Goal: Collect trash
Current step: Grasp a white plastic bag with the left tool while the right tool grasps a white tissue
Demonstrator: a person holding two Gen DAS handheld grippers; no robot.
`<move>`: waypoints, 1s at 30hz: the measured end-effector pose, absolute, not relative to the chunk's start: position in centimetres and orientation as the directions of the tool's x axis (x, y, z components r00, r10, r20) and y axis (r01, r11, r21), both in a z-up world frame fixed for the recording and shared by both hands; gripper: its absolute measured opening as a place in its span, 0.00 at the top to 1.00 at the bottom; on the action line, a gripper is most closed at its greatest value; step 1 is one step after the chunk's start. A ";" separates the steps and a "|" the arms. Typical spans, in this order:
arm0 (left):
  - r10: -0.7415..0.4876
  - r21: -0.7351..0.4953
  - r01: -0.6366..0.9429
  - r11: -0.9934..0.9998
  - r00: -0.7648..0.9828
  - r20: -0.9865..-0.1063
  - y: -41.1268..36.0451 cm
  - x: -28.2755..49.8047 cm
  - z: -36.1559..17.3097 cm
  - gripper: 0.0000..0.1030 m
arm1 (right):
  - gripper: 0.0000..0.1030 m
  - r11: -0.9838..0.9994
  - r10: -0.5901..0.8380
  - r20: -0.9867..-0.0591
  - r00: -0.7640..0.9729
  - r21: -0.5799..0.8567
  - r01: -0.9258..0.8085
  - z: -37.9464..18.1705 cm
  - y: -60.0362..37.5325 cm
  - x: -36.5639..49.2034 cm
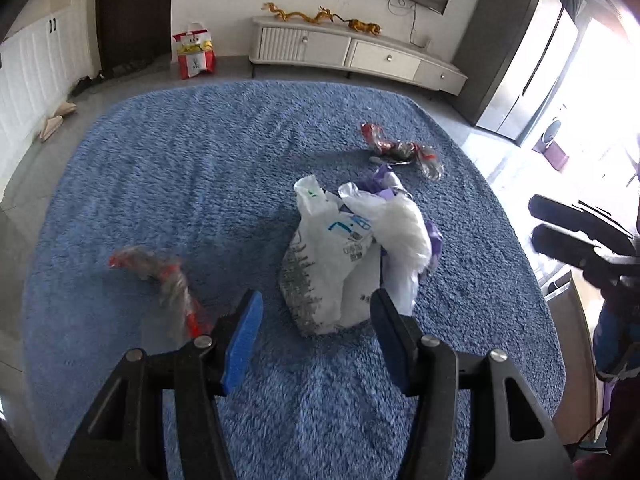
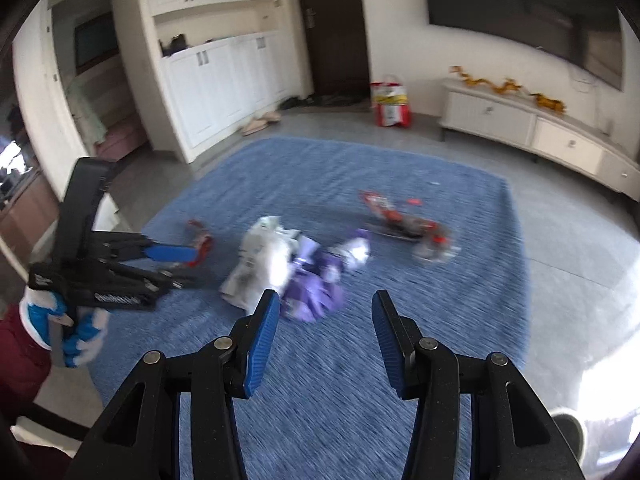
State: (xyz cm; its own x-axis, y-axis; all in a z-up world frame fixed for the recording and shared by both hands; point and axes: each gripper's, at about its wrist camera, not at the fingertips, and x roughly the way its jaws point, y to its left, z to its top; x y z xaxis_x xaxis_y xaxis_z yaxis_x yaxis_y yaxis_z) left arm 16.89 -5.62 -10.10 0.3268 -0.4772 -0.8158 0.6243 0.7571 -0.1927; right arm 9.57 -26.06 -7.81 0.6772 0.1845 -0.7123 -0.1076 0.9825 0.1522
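A crumpled white plastic bag (image 1: 332,256) with purple wrapping (image 2: 312,288) lies on the blue rug (image 1: 200,168). A red and clear wrapper (image 1: 168,280) lies left of it, another red and clear wrapper (image 1: 400,150) farther back. My left gripper (image 1: 316,312) is open and empty, hovering just before the white bag. It also shows in the right wrist view (image 2: 176,268), with its fingers near the left wrapper (image 2: 200,246). My right gripper (image 2: 324,316) is open and empty above the rug, short of the purple wrapping. It shows at the right edge of the left wrist view (image 1: 538,220).
A white TV cabinet (image 1: 352,56) stands against the far wall. A red and white bag (image 1: 194,54) sits on the floor by a dark door (image 2: 332,24). White cupboards (image 2: 224,80) line the left wall, slippers (image 1: 58,118) beside them. A fridge (image 1: 516,60) stands at right.
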 end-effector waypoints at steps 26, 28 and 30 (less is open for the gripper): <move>-0.460 -0.171 0.621 0.765 0.341 -0.819 -5.7 17.0 -11.4 0.81 | 0.76 0.949 0.314 -0.723 0.615 0.243 -0.200 -11.1 -22.9 14.6; -0.462 -0.167 0.614 0.771 0.361 -0.810 -5.2 16.3 -10.5 0.81 | 0.76 0.951 0.310 -0.707 0.636 0.244 -0.192 -10.1 -23.4 13.4; -0.461 -0.154 0.608 0.779 0.389 -0.798 -4.4 15.4 -9.4 0.81 | 0.76 0.951 0.306 -0.691 0.655 0.245 -0.186 -9.3 -23.7 12.4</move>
